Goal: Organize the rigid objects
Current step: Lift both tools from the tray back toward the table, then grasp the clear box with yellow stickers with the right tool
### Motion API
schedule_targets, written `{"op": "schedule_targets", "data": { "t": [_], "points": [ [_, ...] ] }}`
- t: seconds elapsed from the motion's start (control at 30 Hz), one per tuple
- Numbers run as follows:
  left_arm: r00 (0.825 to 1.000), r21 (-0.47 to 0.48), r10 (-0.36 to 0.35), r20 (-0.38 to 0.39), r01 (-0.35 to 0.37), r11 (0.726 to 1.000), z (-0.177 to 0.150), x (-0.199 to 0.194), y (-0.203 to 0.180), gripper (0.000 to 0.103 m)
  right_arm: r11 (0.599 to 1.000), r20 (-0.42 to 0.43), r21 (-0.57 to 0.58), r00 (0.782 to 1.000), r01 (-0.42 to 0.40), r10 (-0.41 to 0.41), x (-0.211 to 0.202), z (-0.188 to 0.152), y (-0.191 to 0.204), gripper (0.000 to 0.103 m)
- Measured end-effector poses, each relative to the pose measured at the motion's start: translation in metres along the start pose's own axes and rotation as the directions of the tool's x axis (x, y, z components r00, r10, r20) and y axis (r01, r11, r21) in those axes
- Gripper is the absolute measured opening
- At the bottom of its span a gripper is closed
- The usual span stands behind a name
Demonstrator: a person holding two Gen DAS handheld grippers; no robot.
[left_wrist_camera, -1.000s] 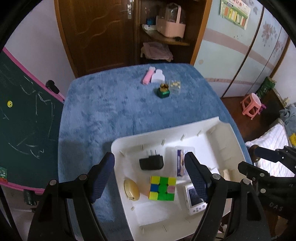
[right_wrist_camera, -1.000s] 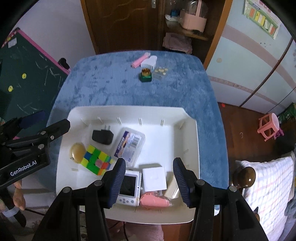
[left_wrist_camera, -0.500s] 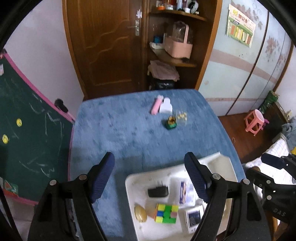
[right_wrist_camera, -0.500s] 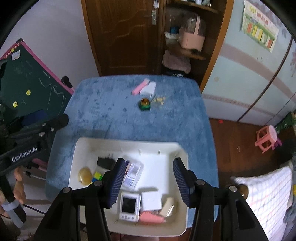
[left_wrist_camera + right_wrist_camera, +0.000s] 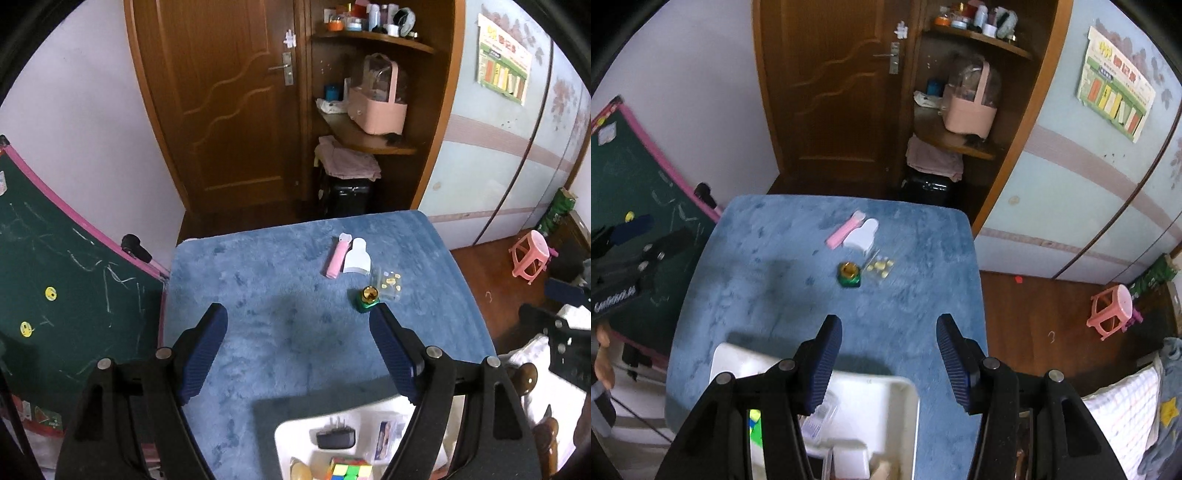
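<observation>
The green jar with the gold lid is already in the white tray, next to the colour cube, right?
No. In the left wrist view the green jar stands out on the blue cloth, apart from the white tray. The colour cube is in the tray.

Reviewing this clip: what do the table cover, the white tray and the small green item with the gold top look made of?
Table cover: plush blue fabric, matte; its pile shows darker brushed patches. White tray: probably moulded plastic, smooth with a slight sheen and rounded rim. Green item: shiny gold top, likely metal or metallised plastic, on a glossy green base; too small to be sure.
</observation>
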State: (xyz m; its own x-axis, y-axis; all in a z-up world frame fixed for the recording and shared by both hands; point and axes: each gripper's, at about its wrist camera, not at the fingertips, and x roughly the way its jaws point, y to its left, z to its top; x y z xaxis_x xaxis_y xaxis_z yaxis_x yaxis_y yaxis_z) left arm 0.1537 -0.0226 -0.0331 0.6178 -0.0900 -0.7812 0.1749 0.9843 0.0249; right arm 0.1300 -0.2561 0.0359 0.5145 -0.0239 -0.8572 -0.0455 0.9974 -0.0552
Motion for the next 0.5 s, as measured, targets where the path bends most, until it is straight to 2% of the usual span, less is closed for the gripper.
{"op": "schedule_targets", "data": {
  "t": [0.23, 0.33, 0.5],
  "points": [
    [0.997, -0.003, -0.026, -0.076, 0.026, 1.0, 0.017, 0.05, -0.026, 0.082, 0.997, -0.049, 0.078, 0.999, -0.016, 0.02, 0.057, 0.042, -0.034, 0.054],
    [0.993, 0.0, -0.029, -0.116, 0.029, 1.0, 0.019, 0.078, -0.044, 0.082, 0.992, -0.098, 0.115, 0.994, -0.043, 0.055, 0.092, 0.056, -0.045, 0.054],
    [0.976, -0.008, -0.055, -0.212, 0.055, 0.998, 0.009, 0.137, -0.072, 0.082, 0.978, -0.175, 0.188, 0.976, -0.093, 0.126, 0.158, 0.071, -0.056, 0.054]
  ]
}}
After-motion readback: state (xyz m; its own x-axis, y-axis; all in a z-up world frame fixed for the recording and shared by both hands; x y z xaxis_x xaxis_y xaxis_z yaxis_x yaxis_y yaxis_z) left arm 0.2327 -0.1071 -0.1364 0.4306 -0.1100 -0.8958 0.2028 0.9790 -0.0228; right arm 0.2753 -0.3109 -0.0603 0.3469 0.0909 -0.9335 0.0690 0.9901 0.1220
